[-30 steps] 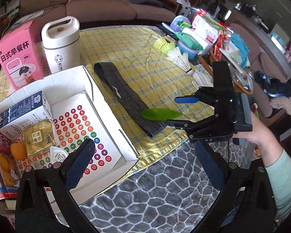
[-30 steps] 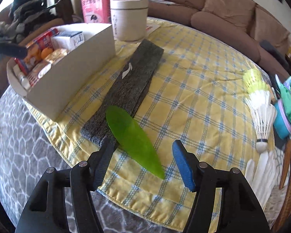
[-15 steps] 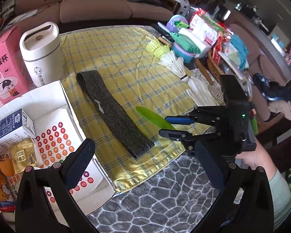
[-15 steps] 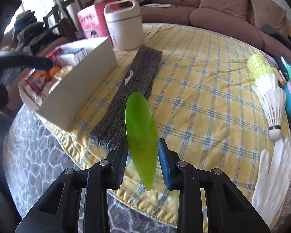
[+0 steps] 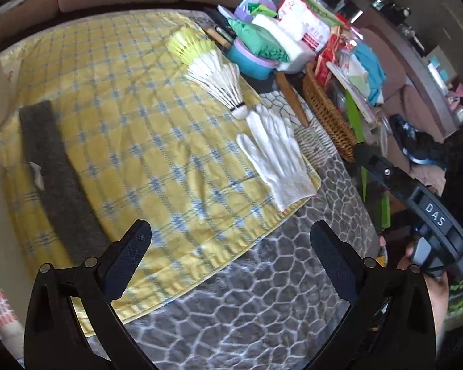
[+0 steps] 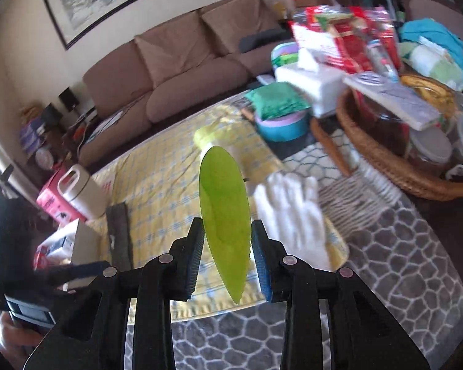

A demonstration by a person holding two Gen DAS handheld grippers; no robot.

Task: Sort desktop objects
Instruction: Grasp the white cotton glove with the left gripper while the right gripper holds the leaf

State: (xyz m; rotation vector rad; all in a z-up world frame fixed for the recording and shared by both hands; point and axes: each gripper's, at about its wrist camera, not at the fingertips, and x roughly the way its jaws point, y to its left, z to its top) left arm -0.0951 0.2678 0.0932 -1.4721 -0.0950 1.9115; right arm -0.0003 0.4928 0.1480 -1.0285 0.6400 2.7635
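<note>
My right gripper (image 6: 227, 242) is shut on a flat green leaf-shaped piece (image 6: 225, 215) and holds it upright in the air above the table's near edge. The left wrist view shows that green piece (image 5: 353, 117) edge-on at the right, above the right gripper's fingers (image 5: 370, 160). My left gripper (image 5: 231, 246) stands open with nothing between its fingers, over the edge of the yellow checked cloth (image 5: 139, 108). On the cloth lie a grey headband (image 5: 55, 178), white gloves (image 5: 274, 154) and shuttlecocks (image 5: 222, 83).
A wicker basket (image 6: 385, 160) piled with packets stands at the right. A teal bowl (image 6: 281, 126) is behind the gloves. A white thermos (image 6: 80, 191), a pink carton (image 6: 51, 200) and the white sorting box (image 6: 77, 240) are at the left. A brown sofa (image 6: 169, 74) is behind.
My right gripper closed on the green piece, lifted it off the cloth and rolled it upright. My left gripper swung right, away from the white box toward the gloves.
</note>
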